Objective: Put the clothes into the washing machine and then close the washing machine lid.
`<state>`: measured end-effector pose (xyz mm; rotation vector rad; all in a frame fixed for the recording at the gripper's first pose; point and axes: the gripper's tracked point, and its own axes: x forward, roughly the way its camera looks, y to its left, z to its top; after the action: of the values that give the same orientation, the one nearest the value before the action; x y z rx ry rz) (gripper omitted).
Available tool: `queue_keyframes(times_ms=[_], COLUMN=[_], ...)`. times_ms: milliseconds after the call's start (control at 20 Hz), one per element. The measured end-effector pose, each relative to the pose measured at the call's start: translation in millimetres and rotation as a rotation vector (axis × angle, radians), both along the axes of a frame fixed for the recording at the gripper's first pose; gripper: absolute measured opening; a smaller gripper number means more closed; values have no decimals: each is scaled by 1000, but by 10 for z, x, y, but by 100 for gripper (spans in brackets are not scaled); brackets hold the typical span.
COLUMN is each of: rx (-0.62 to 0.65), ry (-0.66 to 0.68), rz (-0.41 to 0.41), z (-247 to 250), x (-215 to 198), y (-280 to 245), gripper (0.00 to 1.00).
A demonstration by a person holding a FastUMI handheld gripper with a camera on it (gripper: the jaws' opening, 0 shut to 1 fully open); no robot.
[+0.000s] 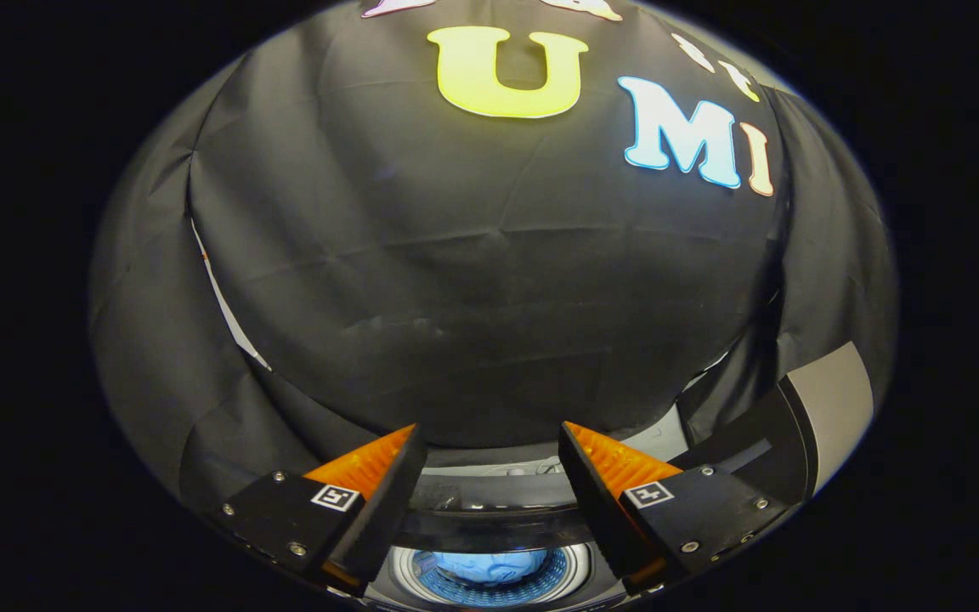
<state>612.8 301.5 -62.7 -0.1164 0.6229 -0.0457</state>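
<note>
Tongs (489, 476) spread apart, nothing btwn the fingers, held above the washer (489, 518). Each finger carries a small square black-and-white marker near its base; no readable text on them. Clothes (489, 565), a blue bundle, sit down in the drum (574, 571), below & btwn the fingers, well inside the round rim. Lid (804, 425) stands raised to the right, just beyond the right finger, grey face w/ dark edge. Washer's dark curved rim runs across just ahead of the fingertips. Open room btwn fingers and above the drum; black cloth wall (489, 280) beyond.
</note>
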Motion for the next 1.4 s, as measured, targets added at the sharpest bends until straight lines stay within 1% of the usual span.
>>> queue_keyframes(times_ms=[400, 750, 1250, 1400], rx=[3, 1, 3, 8], ry=[-26, -58, -97, -122], rz=[16, 14, 14, 24], z=[23, 42, 69, 96], x=[-110, -247, -266, -259], y=[4, 6, 17, 35], gripper=[97, 97, 97, 97])
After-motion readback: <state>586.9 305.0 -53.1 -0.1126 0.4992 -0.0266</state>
